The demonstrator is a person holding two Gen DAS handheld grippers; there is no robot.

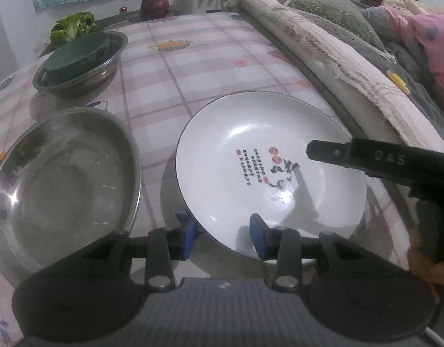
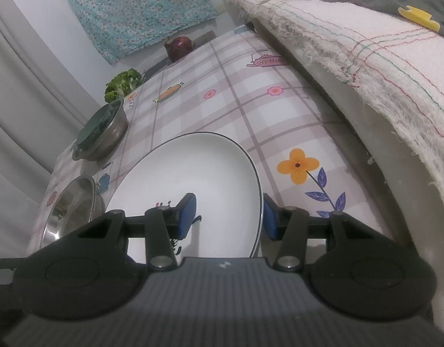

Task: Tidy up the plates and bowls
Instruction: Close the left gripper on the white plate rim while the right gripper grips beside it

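Note:
A white plate (image 1: 259, 159) with red and black writing lies on the checked tablecloth; it also shows in the right wrist view (image 2: 193, 173). My left gripper (image 1: 223, 238) is open, its blue pads straddling the plate's near rim. My right gripper (image 2: 227, 217) is open too, one pad over the plate and one outside its right rim; it shows in the left wrist view (image 1: 366, 159) reaching over the plate. An empty steel bowl (image 1: 65, 179) sits left of the plate. Farther back, a steel bowl (image 1: 86, 66) holds a dark green bowl (image 1: 77, 55).
Broccoli (image 1: 73, 27) and a dark red onion (image 1: 154, 7) lie at the table's far end. A bed edge with a frayed pink-white cloth (image 1: 323, 52) runs along the table's right side. A wall and curtain stand at the left (image 2: 28, 86).

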